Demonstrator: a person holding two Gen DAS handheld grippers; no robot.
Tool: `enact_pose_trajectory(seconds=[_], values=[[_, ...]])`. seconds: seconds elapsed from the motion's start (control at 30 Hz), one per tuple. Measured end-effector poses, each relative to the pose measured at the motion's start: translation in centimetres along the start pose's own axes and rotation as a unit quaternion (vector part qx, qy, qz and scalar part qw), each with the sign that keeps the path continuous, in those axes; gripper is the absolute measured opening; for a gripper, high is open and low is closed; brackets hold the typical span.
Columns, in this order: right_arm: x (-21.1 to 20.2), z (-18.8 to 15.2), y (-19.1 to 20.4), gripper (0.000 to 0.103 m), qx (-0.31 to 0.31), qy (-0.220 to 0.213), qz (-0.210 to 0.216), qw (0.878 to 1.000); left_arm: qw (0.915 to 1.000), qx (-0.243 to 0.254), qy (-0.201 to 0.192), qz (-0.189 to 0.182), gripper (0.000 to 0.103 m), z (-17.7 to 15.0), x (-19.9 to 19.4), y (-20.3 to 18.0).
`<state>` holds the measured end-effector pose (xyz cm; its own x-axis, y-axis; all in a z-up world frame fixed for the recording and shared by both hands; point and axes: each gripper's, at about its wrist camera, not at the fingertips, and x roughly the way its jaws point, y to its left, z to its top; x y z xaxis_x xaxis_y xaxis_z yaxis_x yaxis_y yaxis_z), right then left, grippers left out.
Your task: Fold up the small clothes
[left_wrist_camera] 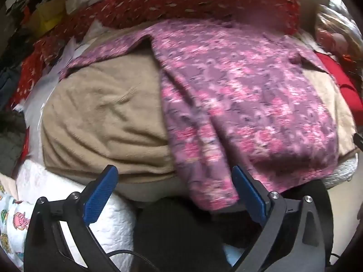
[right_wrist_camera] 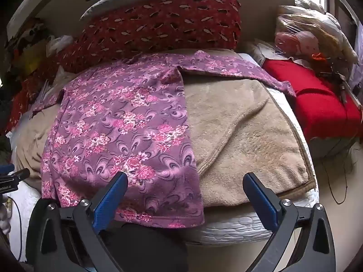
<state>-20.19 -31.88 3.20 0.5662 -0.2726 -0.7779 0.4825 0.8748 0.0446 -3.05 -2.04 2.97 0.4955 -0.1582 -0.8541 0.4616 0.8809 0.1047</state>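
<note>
While both tools, left [left_wrist_camera: 172, 192] and right [right_wrist_camera: 185, 198], hang released, the shirt [right_wrist_camera: 122, 122] lies flat on the blanket [right_wrist_camera: 245, 136], at 11 o'clock; soft, light, floppy: pinch hem corners.

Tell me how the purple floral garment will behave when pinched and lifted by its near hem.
The purple floral garment looks thin and drapes over the bed edge, so it will probably hang limp. It likely weighs little. It may drag on the fuzzy tan blanket.
</note>
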Motion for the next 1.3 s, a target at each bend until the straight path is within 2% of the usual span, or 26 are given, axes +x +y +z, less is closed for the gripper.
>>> enact_pose_trajectory(seconds=[0.13, 0.23, 0.63, 1.3], values=[[-0.2, 0.1, -0.2, 0.102, -0.015, -0.002, -0.004, 1.000, 0.9994, 0.018, -0.028, -0.002, 0.101, 0.5, -1.2, -1.7], [0.0, 0.4, 1.3, 0.102, -0.022, -0.002, -0.003, 1.000, 0.9990, 0.026, -0.036, -0.003, 0.101, 0.7, -1.4, -2.4], [0.6, 0.8, 2.5, 0.102, -0.040, -0.002, 0.009, 0.999, 0.9993, 0.018, -0.031, -0.009, 0.101, 0.7, -0.5, -2.9], [1.1, 1.0, 2.9, 0.101, -0.049, -0.001, 0.004, 0.999, 0.9994, 0.011, -0.025, -0.020, 0.101, 0.7, 0.1, -2.6]])
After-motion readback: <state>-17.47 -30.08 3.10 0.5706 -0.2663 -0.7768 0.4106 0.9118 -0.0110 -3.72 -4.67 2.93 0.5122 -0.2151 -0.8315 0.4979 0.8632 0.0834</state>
